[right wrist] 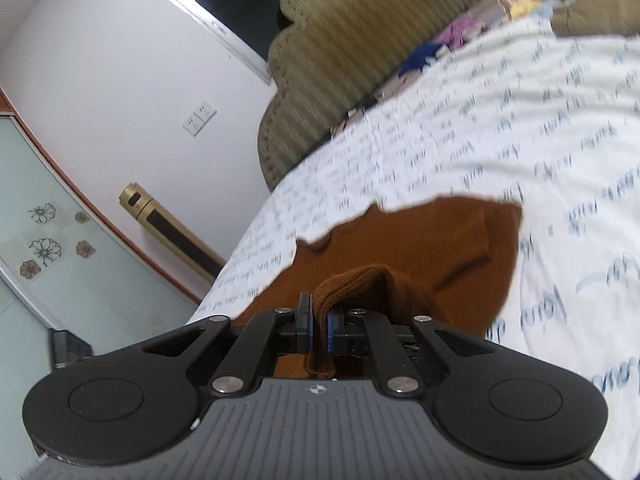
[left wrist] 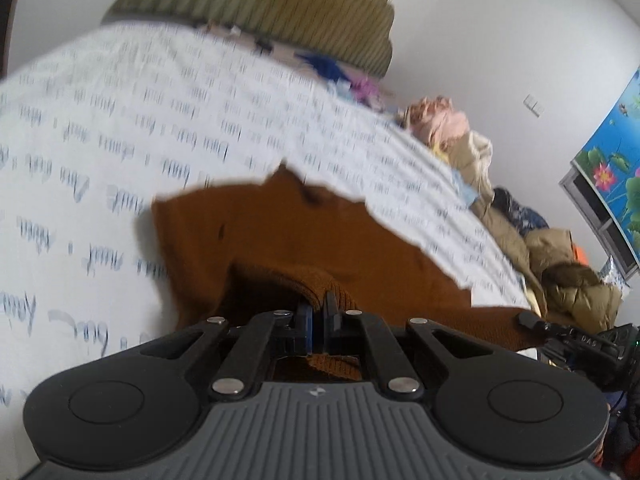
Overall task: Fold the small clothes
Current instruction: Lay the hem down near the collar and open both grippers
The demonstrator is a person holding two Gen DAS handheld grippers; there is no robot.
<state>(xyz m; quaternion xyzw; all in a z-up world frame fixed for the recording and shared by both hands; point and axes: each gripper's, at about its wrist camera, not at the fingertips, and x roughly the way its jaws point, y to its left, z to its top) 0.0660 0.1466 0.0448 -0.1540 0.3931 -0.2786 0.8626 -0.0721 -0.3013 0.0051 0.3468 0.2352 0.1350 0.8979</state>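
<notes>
A brown knit garment hangs over the white bed sheet with blue script. My left gripper is shut on its ribbed edge, which bunches between the blue pads. In the right wrist view the same brown garment spreads ahead, and my right gripper is shut on another ribbed part of its edge. The garment is lifted between the two grippers, its far part near the sheet. The right gripper's tip also shows in the left wrist view.
A green striped headboard stands at the bed's far end. A pile of clothes and jackets lies along the bed's right side. A gold standing unit and a glass door are left of the bed.
</notes>
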